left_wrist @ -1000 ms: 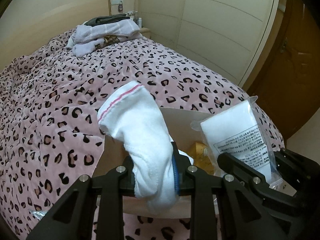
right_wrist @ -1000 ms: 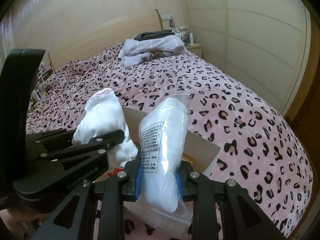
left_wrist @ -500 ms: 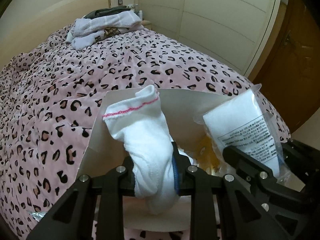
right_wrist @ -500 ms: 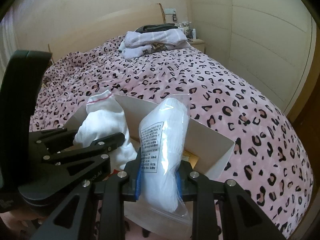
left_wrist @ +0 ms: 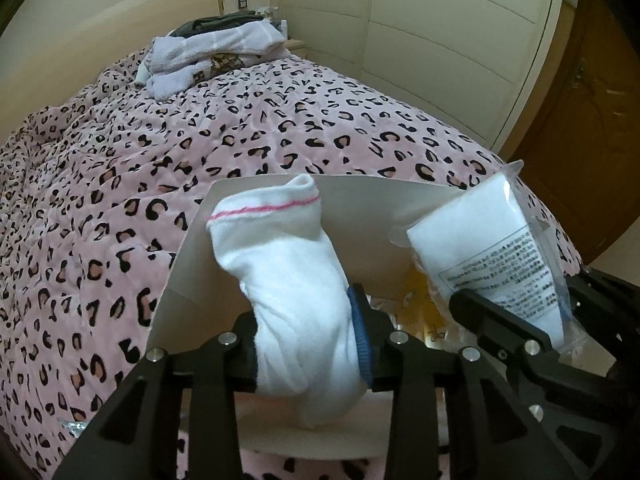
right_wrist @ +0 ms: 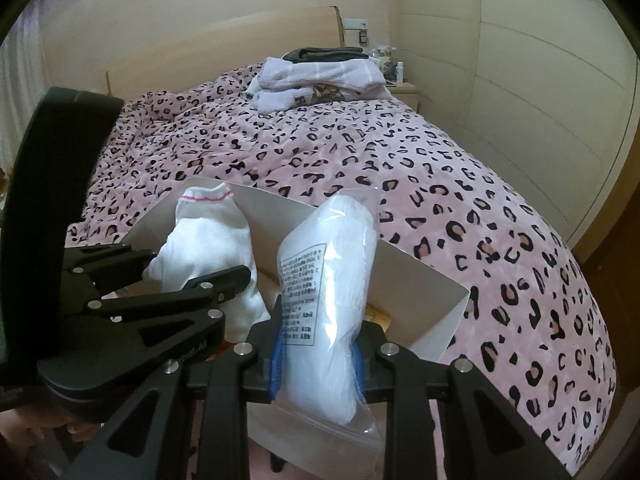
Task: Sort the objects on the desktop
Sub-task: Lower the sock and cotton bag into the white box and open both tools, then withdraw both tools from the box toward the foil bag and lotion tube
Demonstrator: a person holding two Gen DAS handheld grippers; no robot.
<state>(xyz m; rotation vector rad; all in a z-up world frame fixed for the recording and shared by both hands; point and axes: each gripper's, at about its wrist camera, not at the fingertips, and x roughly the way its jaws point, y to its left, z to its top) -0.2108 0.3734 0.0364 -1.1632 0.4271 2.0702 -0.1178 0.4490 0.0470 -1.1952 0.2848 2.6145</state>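
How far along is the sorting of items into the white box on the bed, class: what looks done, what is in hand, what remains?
Done: yellow packets already lie inside the white box. In hand: the left gripper, whose jaws have just been opening, has the white sock between them over the box; the right gripper is shut on the bagged white item. Left: both must still drop in.
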